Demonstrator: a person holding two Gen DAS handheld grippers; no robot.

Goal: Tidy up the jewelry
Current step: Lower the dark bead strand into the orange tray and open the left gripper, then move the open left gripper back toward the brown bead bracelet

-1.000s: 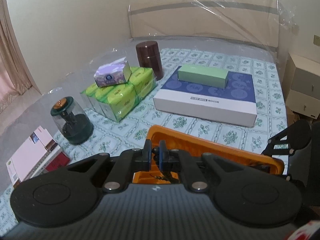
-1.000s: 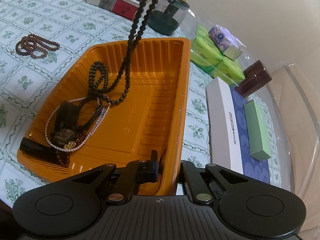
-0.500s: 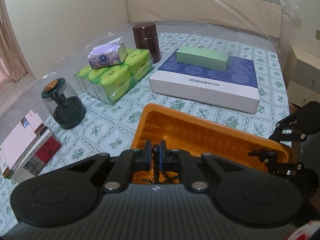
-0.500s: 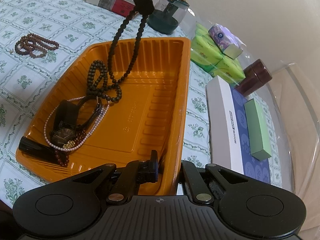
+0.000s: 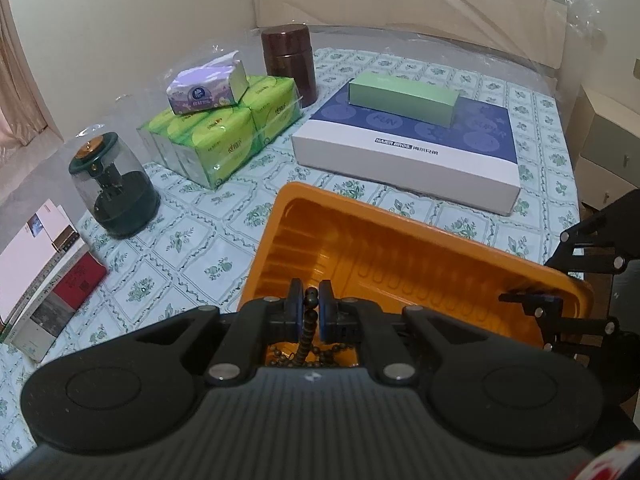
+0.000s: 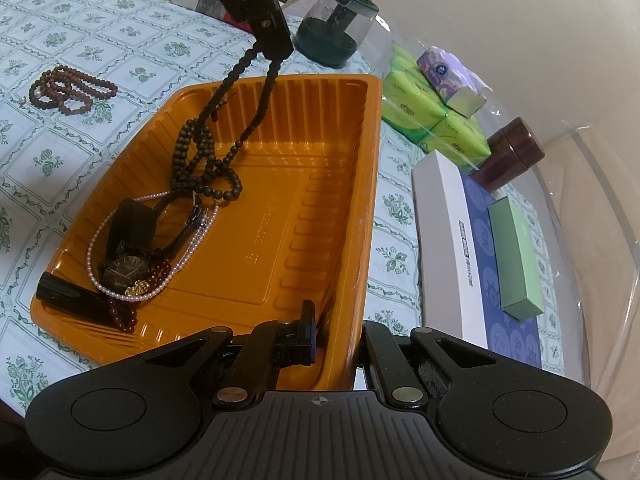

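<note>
left gripper (image 5: 308, 306): fingers pinched on dark bead necklace (image 6: 208, 148), above orange tray (image 6: 280, 216) | necklace: lower loops resting in tray beside watch (image 6: 128, 268) and pearl strand (image 6: 192, 246) | right gripper (image 6: 336, 332): fingers clamped on tray's near rim | brown bead bracelet (image 6: 68, 90): on desk (image 6: 80, 44), outside tray

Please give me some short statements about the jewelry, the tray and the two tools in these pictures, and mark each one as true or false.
1. The left tool pinches a dark bead string. True.
2. The bead string lies fully on the cloth. False: it hangs into the orange tray.
3. The right tool grips the tray's wall. True.
4. The watch sits outside the tray. False: it is inside.
5. A brown bead bracelet lies on the cloth. True.
</note>
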